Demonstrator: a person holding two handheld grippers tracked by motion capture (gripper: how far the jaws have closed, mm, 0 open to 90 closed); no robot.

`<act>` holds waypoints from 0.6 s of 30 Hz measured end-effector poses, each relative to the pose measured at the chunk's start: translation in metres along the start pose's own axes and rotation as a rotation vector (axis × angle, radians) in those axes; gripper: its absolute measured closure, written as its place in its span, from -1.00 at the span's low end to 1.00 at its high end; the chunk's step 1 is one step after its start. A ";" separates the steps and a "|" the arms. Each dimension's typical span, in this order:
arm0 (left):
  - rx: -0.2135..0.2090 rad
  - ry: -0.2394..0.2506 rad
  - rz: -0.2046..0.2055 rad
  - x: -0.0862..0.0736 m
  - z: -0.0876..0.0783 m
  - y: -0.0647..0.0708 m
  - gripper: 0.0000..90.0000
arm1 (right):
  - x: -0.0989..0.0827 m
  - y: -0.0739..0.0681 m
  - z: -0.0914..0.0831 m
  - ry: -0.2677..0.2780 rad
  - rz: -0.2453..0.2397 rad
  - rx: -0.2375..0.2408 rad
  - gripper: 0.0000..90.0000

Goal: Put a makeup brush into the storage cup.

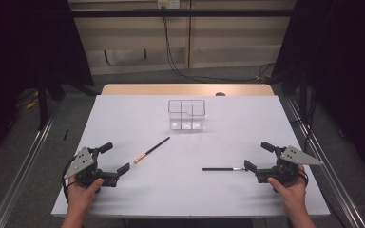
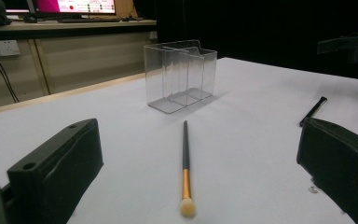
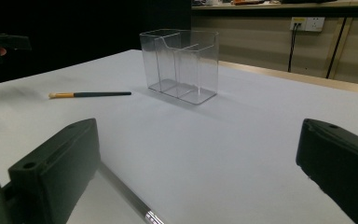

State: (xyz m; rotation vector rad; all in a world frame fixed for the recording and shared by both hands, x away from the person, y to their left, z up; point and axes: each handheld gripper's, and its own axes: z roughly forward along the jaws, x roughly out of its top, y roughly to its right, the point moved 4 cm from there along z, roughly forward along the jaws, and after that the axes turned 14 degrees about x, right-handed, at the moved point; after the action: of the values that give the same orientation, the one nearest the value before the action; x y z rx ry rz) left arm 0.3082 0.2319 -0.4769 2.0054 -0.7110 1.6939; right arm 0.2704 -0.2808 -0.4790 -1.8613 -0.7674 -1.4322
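High view: clear divided organizer (image 1: 186,114)

brush (image 1: 151,150): black, orange band (cream tip) | organizer (image 1: 186,114): clear | table (image 1: 123,118): white

No readable text, label, brand, number or sign anywhere. On the monitor (image 2: 77,6) beyond the clear organiser (image 2: 181,74), at the top of the left gripper view, only coloured blocks and rows too small and blurred to make out. Nothing printed on the organiser's walls, nor on the wall socket (image 3: 306,23) behind it in the right gripper view.
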 end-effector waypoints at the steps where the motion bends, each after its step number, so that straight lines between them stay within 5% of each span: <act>1: 0.000 0.000 0.000 0.000 0.000 0.000 -1.00 | 0.000 0.000 0.000 0.000 0.000 0.000 -1.00; 18: -0.012 -0.006 0.010 0.002 0.011 0.004 -1.00 | 0.000 -0.002 -0.004 0.007 -0.010 0.004 -1.00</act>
State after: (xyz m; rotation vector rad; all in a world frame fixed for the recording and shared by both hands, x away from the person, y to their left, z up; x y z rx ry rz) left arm 0.3144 0.2217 -0.4765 2.0030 -0.7327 1.6857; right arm 0.2664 -0.2822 -0.4777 -1.8511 -0.7761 -1.4416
